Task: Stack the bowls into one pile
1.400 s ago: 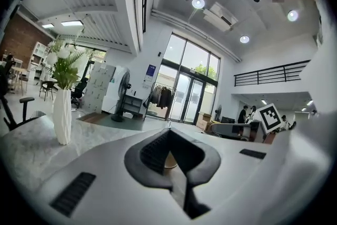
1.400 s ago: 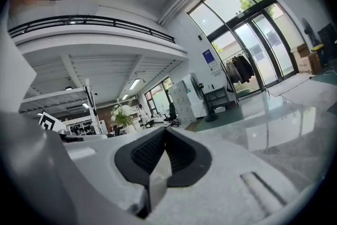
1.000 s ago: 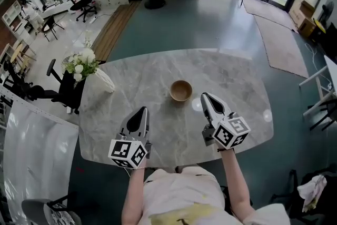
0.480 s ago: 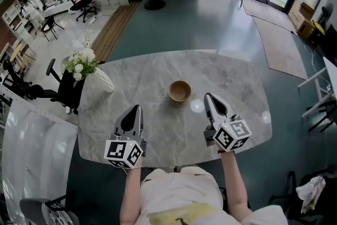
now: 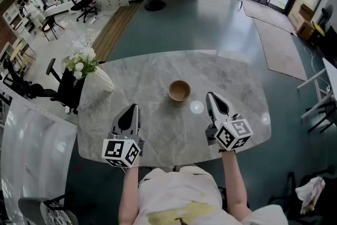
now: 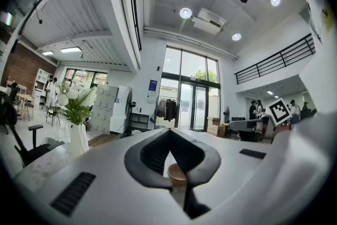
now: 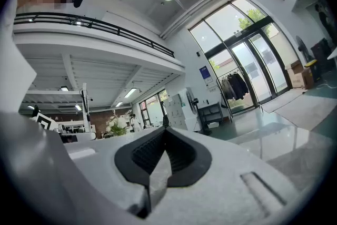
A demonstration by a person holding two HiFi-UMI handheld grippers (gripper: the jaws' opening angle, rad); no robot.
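Observation:
A single wooden bowl (image 5: 179, 90) stands upright in the middle of the grey marble table (image 5: 237, 71); I cannot tell whether others nest inside it. My left gripper (image 5: 132, 108) hovers near the table's front edge, left of the bowl and well short of it, shut and empty. In the left gripper view the bowl (image 6: 176, 173) shows through the gap below the closed tips of the left gripper (image 6: 169, 131). My right gripper (image 5: 212, 96) hangs to the right of the bowl, apart from it, shut with nothing held. The right gripper (image 7: 165, 130) points past the table into the room.
A white vase of white flowers (image 5: 89, 67) stands at the table's left edge, also seen as the vase (image 6: 79, 137). A black office chair (image 5: 63, 87) sits beside that edge. A light's bright reflection (image 5: 196, 107) lies on the marble between bowl and right gripper.
My left gripper has drifted slightly left and toward the front edge. The right gripper has barely shifted. The bowl has stayed in place.

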